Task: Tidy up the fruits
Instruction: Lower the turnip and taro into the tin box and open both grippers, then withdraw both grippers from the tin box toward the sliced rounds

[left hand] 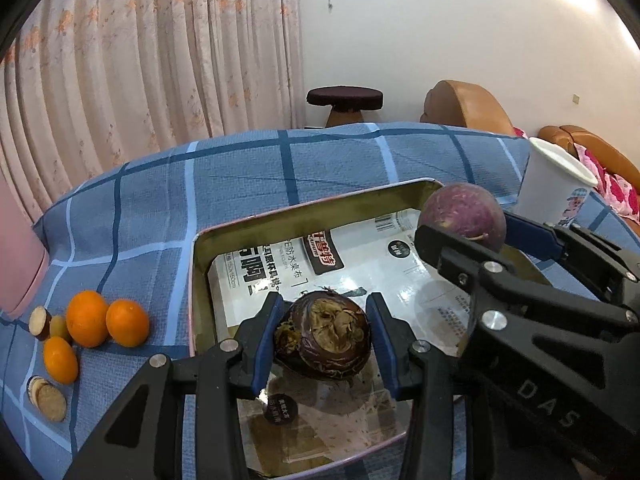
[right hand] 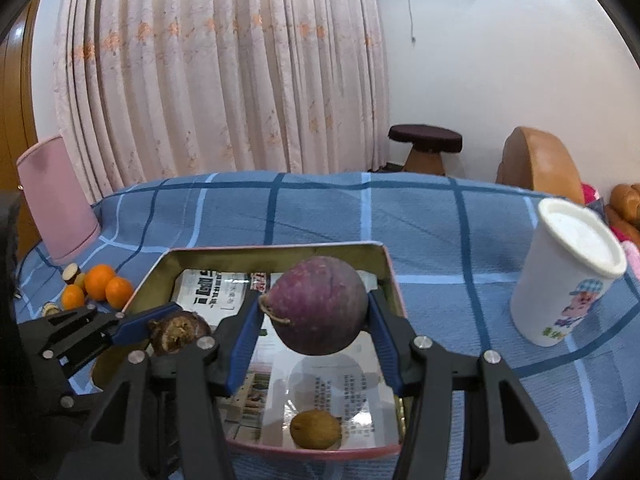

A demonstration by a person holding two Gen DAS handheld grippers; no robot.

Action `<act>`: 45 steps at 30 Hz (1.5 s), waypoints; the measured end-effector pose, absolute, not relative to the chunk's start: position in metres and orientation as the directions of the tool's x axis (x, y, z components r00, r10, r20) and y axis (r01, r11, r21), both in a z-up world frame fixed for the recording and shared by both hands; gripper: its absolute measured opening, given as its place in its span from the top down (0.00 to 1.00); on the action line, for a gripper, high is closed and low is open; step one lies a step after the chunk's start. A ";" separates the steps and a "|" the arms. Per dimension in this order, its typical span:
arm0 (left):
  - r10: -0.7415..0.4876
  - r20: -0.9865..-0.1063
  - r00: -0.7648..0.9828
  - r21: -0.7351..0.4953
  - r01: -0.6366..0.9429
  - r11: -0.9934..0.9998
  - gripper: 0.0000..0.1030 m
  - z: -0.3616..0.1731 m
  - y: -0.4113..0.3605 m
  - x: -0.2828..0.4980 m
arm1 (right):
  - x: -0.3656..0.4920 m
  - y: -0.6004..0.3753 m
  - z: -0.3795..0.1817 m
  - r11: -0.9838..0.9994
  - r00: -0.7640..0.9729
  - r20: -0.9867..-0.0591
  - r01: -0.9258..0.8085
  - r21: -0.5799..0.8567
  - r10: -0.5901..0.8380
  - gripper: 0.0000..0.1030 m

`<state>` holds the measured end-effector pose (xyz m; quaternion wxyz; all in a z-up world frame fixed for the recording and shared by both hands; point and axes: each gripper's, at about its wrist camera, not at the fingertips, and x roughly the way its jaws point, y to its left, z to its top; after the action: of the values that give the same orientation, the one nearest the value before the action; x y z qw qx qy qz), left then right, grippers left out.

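My left gripper [left hand: 325, 312] is shut on a dark, wrinkled purple-brown fruit [left hand: 328, 340], which hangs just above the paper-lined metal tray [left hand: 200, 248]. My right gripper [right hand: 316, 304] is shut on a larger round purple fruit [right hand: 320, 316] over the tray's far right corner [right hand: 276, 251]. In the right wrist view, the left gripper [right hand: 176, 330] with its dark fruit [right hand: 180, 332] is at the left. A small brown fruit [right hand: 316, 429] lies in the tray's near end. Three oranges [left hand: 86, 318] sit on the cloth left of the tray.
A blue checked cloth [left hand: 320, 164] covers the table. Cut brown slices [left hand: 46, 400] and a small greenish fruit [left hand: 60, 326] lie by the oranges. A white cup [right hand: 568, 276] stands right of the tray, a pink cylinder [right hand: 56, 200] at far left. Curtain, stool and sofa are behind.
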<state>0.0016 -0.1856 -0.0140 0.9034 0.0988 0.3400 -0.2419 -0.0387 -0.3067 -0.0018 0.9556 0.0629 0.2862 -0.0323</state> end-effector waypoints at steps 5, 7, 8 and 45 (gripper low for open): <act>-0.364 -0.663 0.654 0.025 0.506 0.862 0.56 -0.015 -0.188 0.001 | -0.036 -0.314 -0.006 0.982 0.821 -0.570 0.089 0.166 0.022 0.45; -0.361 -0.663 0.655 0.029 0.505 0.863 0.56 -0.015 -0.189 0.001 | -0.039 -0.316 -0.005 0.978 0.834 -0.551 0.087 0.189 0.032 0.42; -0.359 -0.663 0.657 0.033 0.505 0.863 0.55 -0.015 -0.189 0.000 | -0.042 -0.317 -0.004 0.978 0.841 -0.540 0.084 0.192 0.034 0.35; -0.121 -0.506 0.854 0.052 0.170 0.984 0.21 0.000 -0.064 0.014 | -0.111 -0.336 0.026 0.876 0.889 -0.272 0.430 0.219 -0.368 0.00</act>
<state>0.0145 -0.0637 0.0000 0.9616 0.0477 0.2595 -0.0756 -0.1111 -0.3362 0.0257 0.9620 0.1382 0.1116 -0.2075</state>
